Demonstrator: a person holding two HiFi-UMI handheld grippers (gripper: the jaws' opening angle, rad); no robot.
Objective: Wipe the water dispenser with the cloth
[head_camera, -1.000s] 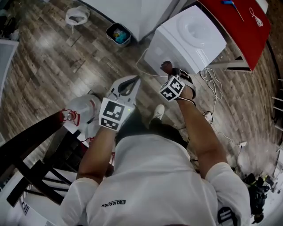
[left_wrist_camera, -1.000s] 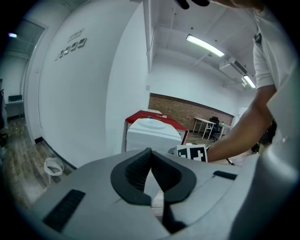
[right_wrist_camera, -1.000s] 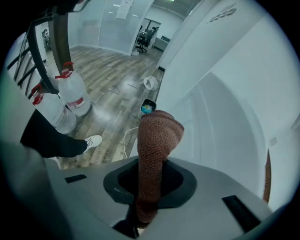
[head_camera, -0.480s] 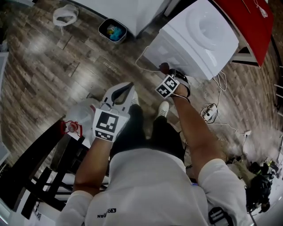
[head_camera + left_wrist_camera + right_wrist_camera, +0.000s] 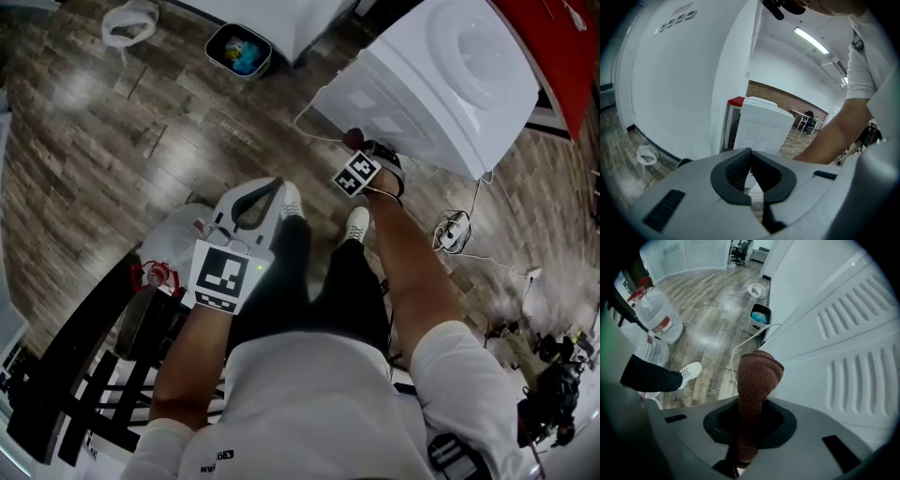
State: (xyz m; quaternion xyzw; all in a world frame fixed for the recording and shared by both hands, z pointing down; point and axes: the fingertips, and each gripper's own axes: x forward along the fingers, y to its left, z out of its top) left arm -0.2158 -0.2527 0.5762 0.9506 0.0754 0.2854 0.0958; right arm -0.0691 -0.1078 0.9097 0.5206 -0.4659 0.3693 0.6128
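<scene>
While clamped in right claw [image 5: 749, 420], cloth [image 5: 757, 376] sticks lengthwise toward water dispenser [image 5: 843, 357].

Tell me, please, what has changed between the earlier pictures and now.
The person has stepped closer to the dispenser; both shoes now show below it. The right claw stays shut on the cloth at the dispenser's vented side, and the left claw stays shut, empty and low.

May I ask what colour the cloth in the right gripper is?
The cloth is reddish brown; clearest in the right gripper view.
</scene>
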